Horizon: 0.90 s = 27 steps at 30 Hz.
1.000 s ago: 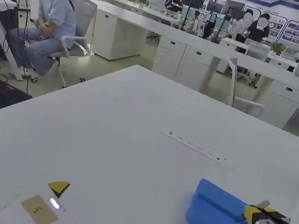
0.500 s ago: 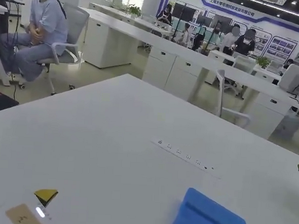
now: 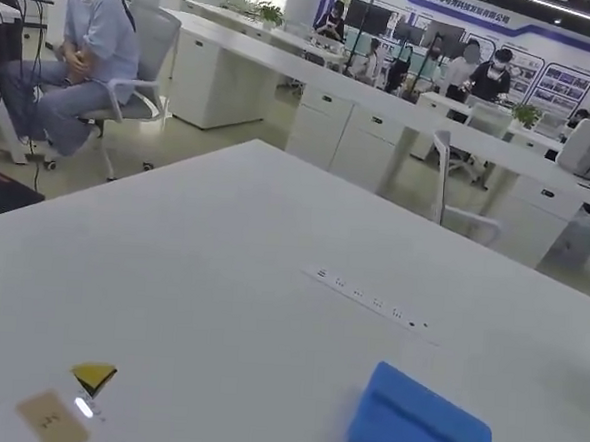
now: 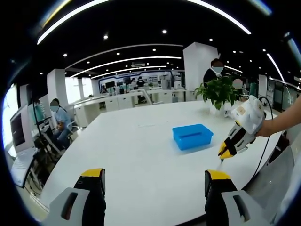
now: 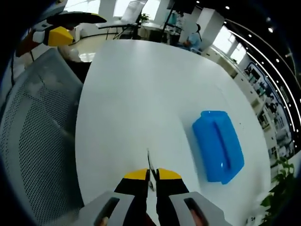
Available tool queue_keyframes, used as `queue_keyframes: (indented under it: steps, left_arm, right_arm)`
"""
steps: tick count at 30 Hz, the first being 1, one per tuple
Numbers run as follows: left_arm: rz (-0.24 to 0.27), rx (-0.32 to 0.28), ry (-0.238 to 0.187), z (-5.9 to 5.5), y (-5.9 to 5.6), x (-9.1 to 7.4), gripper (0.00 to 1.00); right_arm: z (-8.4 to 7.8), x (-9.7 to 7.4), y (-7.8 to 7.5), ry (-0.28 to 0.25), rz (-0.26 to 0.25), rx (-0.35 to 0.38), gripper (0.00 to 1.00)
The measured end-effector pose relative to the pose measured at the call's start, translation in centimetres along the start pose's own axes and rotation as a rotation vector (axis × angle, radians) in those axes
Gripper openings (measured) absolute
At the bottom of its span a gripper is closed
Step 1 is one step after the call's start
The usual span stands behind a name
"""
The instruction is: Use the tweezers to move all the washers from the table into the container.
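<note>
Pulled clear of the blue container [image 3: 420, 429] since a second ago and now hanging just off its right side in the left gripper view: right tongs [image 4: 222, 155], clamped shut on the tweezers [image 5: 149, 162], with the thin tips poking out ahead of the yellow jaws. Spread wide and carrying nothing, well back from the container's near side: left tongs [image 4: 155, 181]. Cannot make out any washers on the white tabletop [image 3: 221, 277] around the container, perhaps too small at this range. Judging by that, at the search-and-approach step. Look down toward the container's near side before reaching. Keep the squeeze on the tweezers steady to stop any twisting. Come in low, pinch one washer by its rim, lift straight, carry over the container, let go only once inside its walls. Count one container, one pair of tweezers, two tongs, one socket strip [image 3: 370, 304] beyond the container; leave washers uncounted.
</note>
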<state>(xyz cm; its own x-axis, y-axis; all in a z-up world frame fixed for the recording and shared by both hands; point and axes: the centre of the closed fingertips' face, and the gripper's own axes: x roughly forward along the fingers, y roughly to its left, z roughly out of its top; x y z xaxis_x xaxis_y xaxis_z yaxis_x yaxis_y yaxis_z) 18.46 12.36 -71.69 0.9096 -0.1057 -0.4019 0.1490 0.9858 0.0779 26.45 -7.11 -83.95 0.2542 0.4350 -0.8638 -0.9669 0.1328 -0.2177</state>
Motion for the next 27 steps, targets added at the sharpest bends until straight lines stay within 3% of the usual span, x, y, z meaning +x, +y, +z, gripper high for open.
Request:
queue_keyframes:
  steps: [9,13,21,27]
  left_arm:
    - [-0.004,-0.002,0.019,-0.5,0.0,0.2,0.89]
    - [-0.009,0.004,0.029,-0.6,-0.2,0.3,0.89]
    - [-0.013,0.006,0.043,-0.9,-0.3,0.5,0.89]
    - [-0.022,0.011,0.047,-0.8,-0.6,0.6,0.89]
  right_arm:
    - [0.8,2.3,0.9,0.003,0.091,-0.106,0.02]
    - [0.2,3.4,1.6,0.041,0.136,-0.146,0.02]
    - [-1.4,4.4,2.3,0.107,0.185,-0.242,0.02]
    - [-1.3,4.2,2.7,0.11,0.193,-0.287,0.02]
